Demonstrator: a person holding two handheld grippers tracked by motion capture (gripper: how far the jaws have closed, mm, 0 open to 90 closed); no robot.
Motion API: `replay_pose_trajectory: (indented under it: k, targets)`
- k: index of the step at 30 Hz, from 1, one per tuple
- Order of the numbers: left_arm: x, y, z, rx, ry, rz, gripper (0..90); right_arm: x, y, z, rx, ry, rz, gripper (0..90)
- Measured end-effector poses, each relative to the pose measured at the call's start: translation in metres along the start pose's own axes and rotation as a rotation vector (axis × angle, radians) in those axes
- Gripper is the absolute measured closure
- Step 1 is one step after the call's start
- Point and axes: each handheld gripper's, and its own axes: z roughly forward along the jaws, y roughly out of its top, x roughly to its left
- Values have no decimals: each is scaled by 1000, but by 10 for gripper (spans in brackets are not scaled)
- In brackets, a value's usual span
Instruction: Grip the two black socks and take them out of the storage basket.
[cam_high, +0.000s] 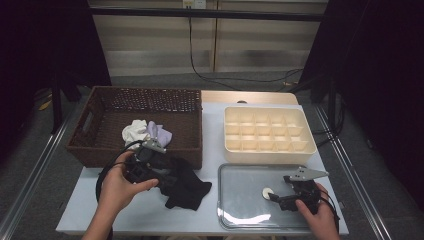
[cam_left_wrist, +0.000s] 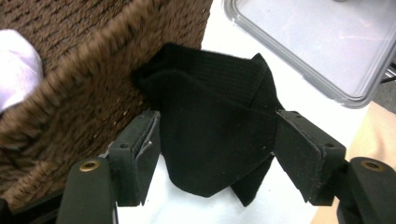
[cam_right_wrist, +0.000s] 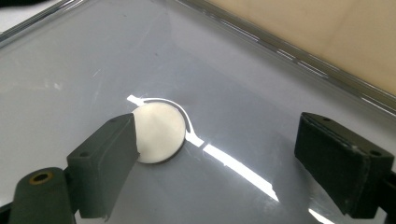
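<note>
While its jaws stand apart, the left tool (cam_left_wrist: 217, 154) has the black cloth (cam_left_wrist: 210, 126) lying loose between them; the right tool (cam_right_wrist: 233, 158) gapes too.

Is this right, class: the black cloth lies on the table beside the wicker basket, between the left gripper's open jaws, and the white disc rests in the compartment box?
Not quite. The white disc rests on the metal tray, by the right gripper, not in the compartment box; the high view shows this. The rest holds: the black cloth lies beside the wicker basket, between the open jaws of the left gripper.
</note>
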Motion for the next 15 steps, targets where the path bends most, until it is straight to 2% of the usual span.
replay_pose_trajectory:
  k: [3, 6, 12, 15]
  targets:
    - [0, -6, 3, -30, 3, -17, 284, 0, 0, 0, 1, 0, 1, 127]
    - [1, -12, 9, -31, -10, -31, 278, 0, 0, 0, -2, 2, 1, 127]
    - [3, -21, 21, -15, -12, -47, 279, 0, 0, 0, -1, 3, 2, 127]
    - [5, -24, 26, -1, -2, -38, 279, 0, 0, 0, -1, 1, 1, 127]
